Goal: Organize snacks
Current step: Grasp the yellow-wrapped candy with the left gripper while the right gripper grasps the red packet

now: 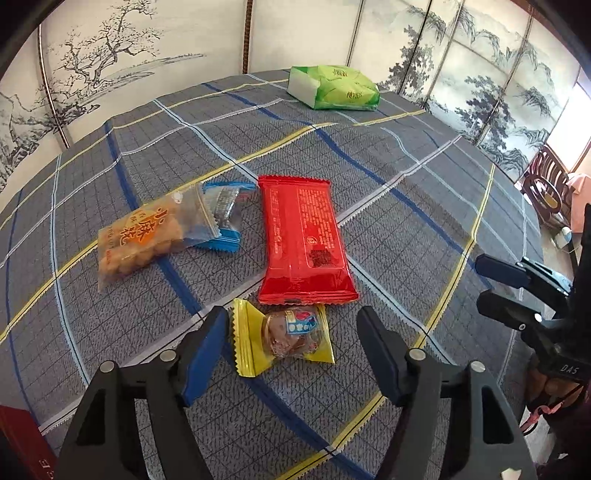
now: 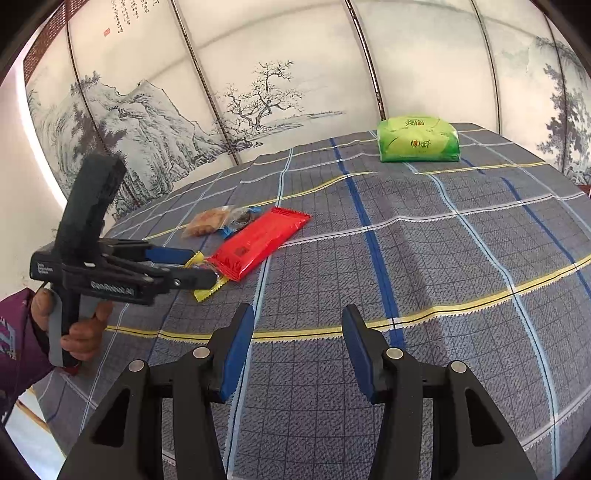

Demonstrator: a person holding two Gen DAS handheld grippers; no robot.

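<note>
The worktop [image 1: 424, 206] is covered with a grey woven cloth [image 2: 424, 258] crossed by blue, yellow and pale stripes forming a large check. The cloth lies mostly flat, with a low ridge running across it in the right wrist view. Behind the worktop stands a folding screen [image 2: 258, 92] of pale panels painted with ink landscapes: bare trees, mountains and pines. Dark thin strips divide the panels. A column of calligraphy with a small red seal [image 2: 106, 32] sits at the upper left of one panel. At the far right of the left wrist view, a dark carved wooden chair [image 1: 550, 184] stands beside a bright window [image 1: 569, 122]. A dark red object [image 1: 22, 443] shows at the lower left edge; its nature cannot be determined.
</note>
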